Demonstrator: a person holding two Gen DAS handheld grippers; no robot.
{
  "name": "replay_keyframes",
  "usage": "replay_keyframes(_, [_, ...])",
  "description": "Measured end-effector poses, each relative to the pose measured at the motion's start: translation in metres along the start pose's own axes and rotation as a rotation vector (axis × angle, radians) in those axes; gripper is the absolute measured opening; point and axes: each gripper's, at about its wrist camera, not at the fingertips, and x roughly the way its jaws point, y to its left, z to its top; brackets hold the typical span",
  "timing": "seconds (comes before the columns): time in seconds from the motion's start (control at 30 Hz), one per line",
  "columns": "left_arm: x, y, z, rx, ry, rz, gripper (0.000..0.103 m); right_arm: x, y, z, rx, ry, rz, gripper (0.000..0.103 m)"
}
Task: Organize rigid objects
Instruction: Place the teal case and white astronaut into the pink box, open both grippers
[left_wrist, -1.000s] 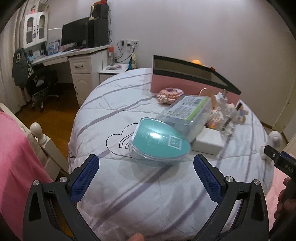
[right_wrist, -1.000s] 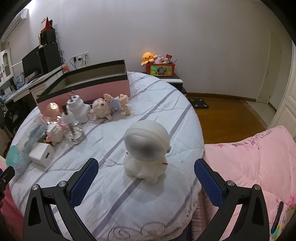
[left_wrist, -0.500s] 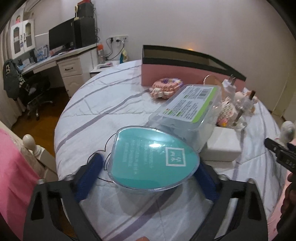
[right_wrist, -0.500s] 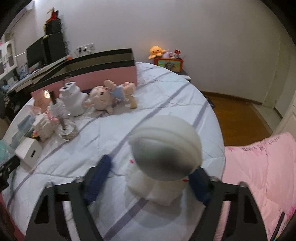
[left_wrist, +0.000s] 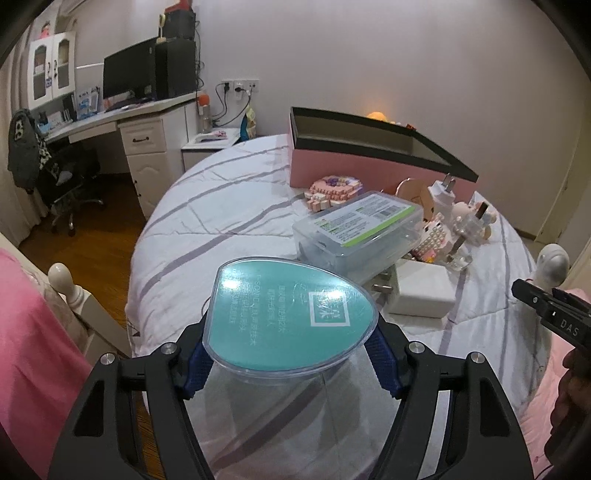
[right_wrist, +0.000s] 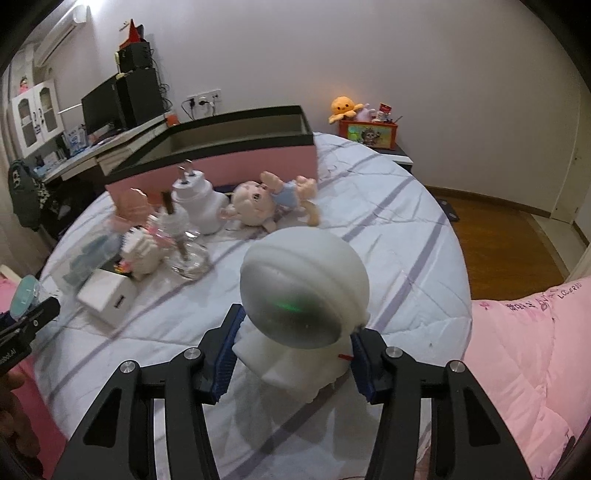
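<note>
Pinching the teal-lidded clear case (left_wrist: 291, 317) w/ my left gripper (left_wrist: 291, 354): its blue pads (left_wrist: 197, 363) sit against both sides under the lid rim, jaws having just been closing onto it. Case looks lifted a bit off the striped bedspread (left_wrist: 207, 221), lid tilted toward the cam. Behind it, on the bed, lies a clear rectangular box w/ a green label (left_wrist: 360, 230), and next to that a white charger block (left_wrist: 424, 291), prongs facing the clear box. Further back: a pink brick-built toy (left_wrist: 334, 188), touching or just beside the open pink storage box w/ dark rim (left_wrist: 369, 147).

My right gripper (right_wrist: 293, 352) is clamped on the white astronaut figure (right_wrist: 303, 291); pads press its body from either side just below the big round helmet, jaws just been closing there too. Figure is upright, dark visor facing the cam, w/ a faint green glint on it. It's near the bed's right edge, w/ a pink quilt (right_wrist: 524, 354) beside. Well apart, toward the storage box: a plush doll in blue (right_wrist: 269, 199) lying down, a white plug-shaped item (right_wrist: 197, 201) upright, a small clear-based ornament (right_wrist: 183, 243). That cluster is partly blurred, so finer detail there I can't tell.
</note>
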Motion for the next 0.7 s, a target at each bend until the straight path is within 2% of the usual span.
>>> replay_keyframes(0.17, [-0.019, -0.002, 0.009, 0.008, -0.033, -0.018, 0.072, -0.011, 0.011, 0.009, -0.006, -0.012, 0.051, 0.054])
replay_keyframes(0.33, [-0.032, -0.005, 0.038, 0.022, -0.089, -0.038, 0.072, -0.015, 0.026, 0.034, -0.040, -0.030, 0.116, 0.054])
replay_keyframes(0.5, [-0.031, -0.011, 0.091, 0.045, -0.157, -0.049, 0.072, -0.014, 0.038, 0.078, -0.076, -0.076, 0.151, 0.054])
replay_keyframes(0.7, [0.007, -0.021, 0.156, 0.057, -0.176, -0.059, 0.073, 0.011, 0.039, 0.139, -0.083, -0.092, 0.167, 0.054])
